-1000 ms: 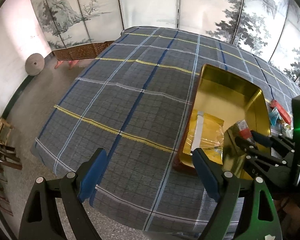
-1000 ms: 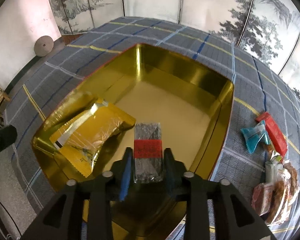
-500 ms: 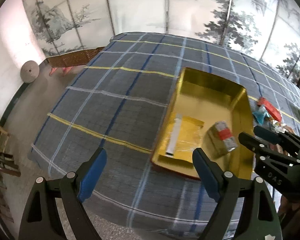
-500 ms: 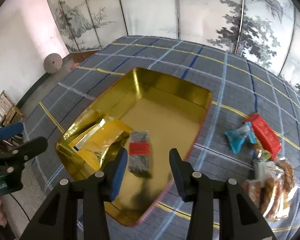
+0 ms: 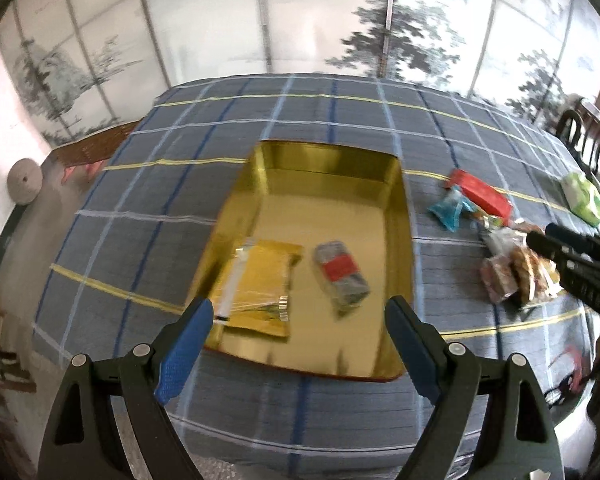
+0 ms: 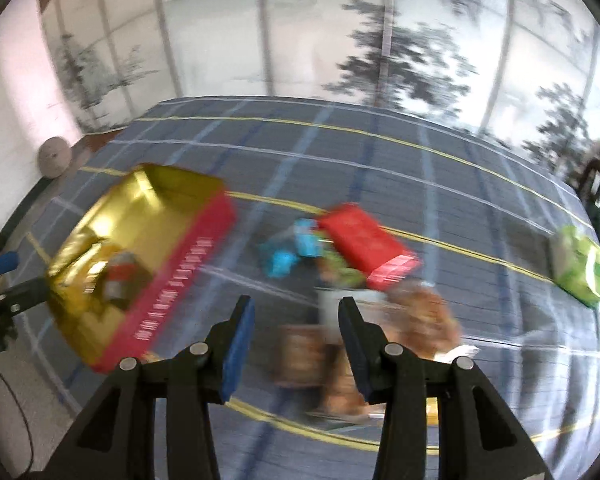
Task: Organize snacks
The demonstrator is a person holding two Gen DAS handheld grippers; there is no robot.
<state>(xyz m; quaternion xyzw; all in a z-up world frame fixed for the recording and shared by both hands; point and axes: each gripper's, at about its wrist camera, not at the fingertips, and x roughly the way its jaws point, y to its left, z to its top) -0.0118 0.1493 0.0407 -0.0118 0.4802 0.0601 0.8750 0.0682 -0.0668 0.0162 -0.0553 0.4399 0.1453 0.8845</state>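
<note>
A gold tin [image 5: 398,208] with red outer walls sits on the plaid cloth. Inside lie a yellow packet [image 5: 260,280] and a grey packet with a red band [image 5: 340,276]. My left gripper [image 5: 298,334] is open and empty above the tin's near edge. My right gripper [image 6: 296,332] is open and empty, over a blurred pile of snacks: a red box [image 6: 364,240], a blue packet [image 6: 284,256], brown biscuit bags [image 6: 424,316]. The tin [image 6: 172,272] is at the left there. The snack pile [image 5: 512,264] lies right of the tin in the left wrist view.
A green packet [image 6: 580,268] lies at the far right of the table [image 5: 340,112]. A painted folding screen [image 5: 300,16] stands behind. Dark chairs [image 5: 592,144] stand at the right. The table's near edge drops to the floor at the left.
My right gripper let go of the grey packet in the tin, opened, and swung right over the snack pile. My left gripper moved right and now faces the tin.
</note>
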